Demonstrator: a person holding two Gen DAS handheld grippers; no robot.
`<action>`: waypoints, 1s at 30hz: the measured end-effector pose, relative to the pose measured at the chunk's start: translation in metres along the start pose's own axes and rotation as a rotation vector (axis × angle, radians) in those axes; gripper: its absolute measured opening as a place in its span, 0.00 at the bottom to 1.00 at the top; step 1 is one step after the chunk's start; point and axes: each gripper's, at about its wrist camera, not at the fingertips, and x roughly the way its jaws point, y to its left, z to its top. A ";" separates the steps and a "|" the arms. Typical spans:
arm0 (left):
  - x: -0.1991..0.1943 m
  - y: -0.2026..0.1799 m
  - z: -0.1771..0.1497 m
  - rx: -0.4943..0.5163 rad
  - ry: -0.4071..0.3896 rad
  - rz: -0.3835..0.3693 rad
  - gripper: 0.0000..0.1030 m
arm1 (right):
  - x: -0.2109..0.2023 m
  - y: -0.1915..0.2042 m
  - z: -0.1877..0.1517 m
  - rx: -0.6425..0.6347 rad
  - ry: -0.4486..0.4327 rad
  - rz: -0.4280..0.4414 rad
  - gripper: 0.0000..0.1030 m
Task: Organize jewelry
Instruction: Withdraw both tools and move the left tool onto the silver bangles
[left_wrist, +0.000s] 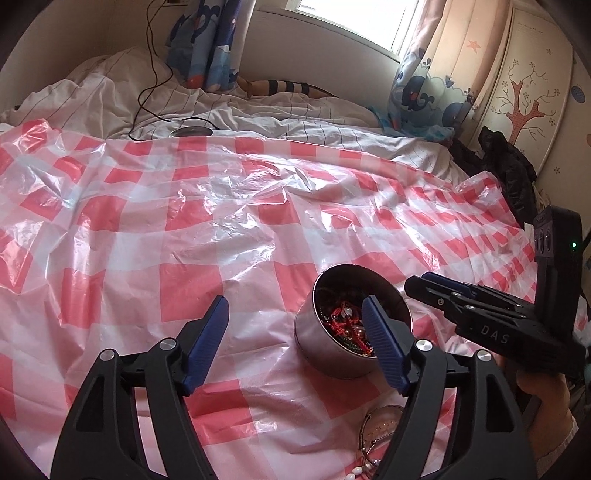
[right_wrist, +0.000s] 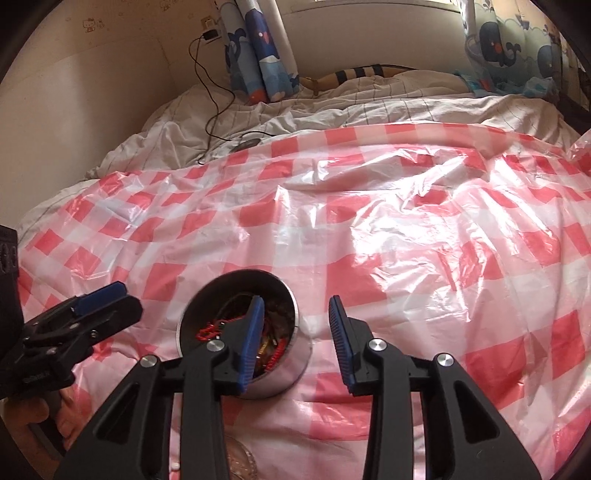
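A round metal tin (left_wrist: 325, 354) stands on the red-and-white checked plastic sheet (left_wrist: 221, 229); it holds a tangle of red cords and dark beads (left_wrist: 343, 321). My left gripper (left_wrist: 295, 310) is open and empty, its right finger over the tin's near rim. My right gripper (right_wrist: 295, 310) is open and empty; its left finger hangs over the tin (right_wrist: 291, 373) and the jewelry (right_wrist: 210, 330). Each gripper shows in the other's view, the right one (left_wrist: 439, 291) and the left one (right_wrist: 107, 299).
A metal-framed clasp purse with white beads (left_wrist: 380, 432) lies near the front edge. Rumpled white bedding (left_wrist: 258, 114), a black cable (left_wrist: 147, 74) and a small round dish (left_wrist: 190, 130) lie beyond the sheet. Dark clothing (left_wrist: 509, 173) sits at the right.
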 end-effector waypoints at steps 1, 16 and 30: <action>0.001 -0.001 -0.001 0.007 0.002 0.001 0.69 | 0.003 -0.004 -0.001 0.013 0.009 -0.005 0.35; -0.003 -0.017 -0.016 0.077 0.019 0.076 0.77 | -0.021 -0.019 -0.026 0.016 0.059 0.057 0.49; -0.002 -0.024 -0.087 -0.060 0.195 -0.178 0.72 | -0.057 -0.021 -0.074 0.059 0.079 0.074 0.54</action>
